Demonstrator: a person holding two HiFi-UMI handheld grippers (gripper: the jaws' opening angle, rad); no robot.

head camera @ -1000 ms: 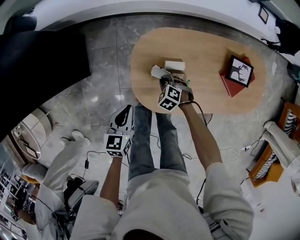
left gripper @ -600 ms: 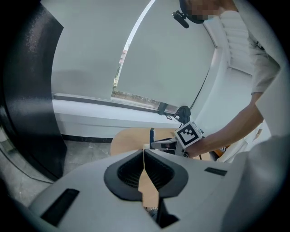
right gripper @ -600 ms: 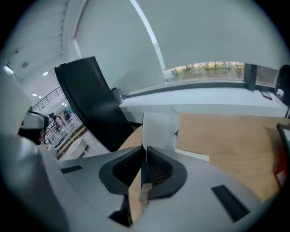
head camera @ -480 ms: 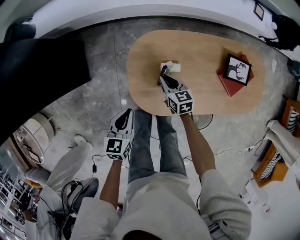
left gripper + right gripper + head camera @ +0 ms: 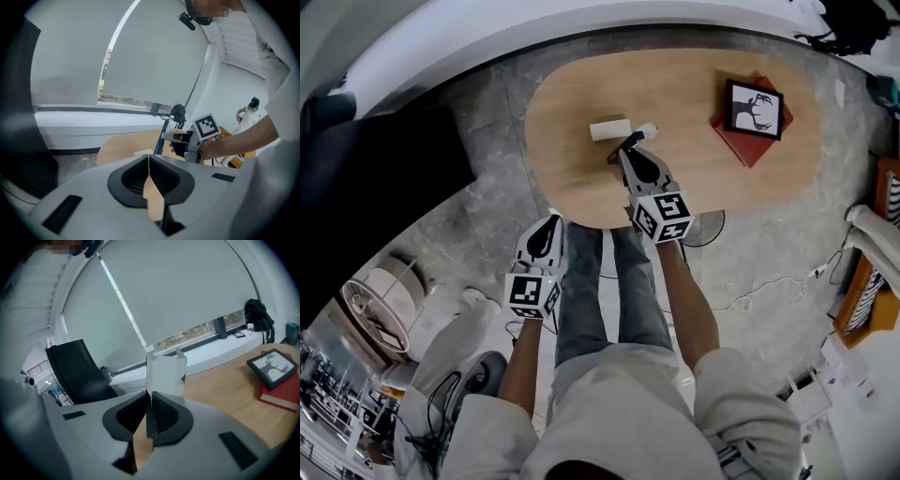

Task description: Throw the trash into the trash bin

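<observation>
1. Two pads (image 5: pixel 164 420) of the right tool (image 5: pixel 151 399) are pinching a thin white card scrap (image 5: pixel 165 371), hiding its lower edge, ahead over the oval wooden worktop (image 5: pixel 220 385).
2. Left tool (image 5: pixel 148 161), jaws meeting, is holding nothing.

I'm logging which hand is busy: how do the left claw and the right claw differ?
The right claw is shut on a white carton scrap; the left claw is shut on nothing. The right claw is out over the wooden table; the left claw hangs over the floor, just off the table's near edge. Both have their jaws together.
</observation>
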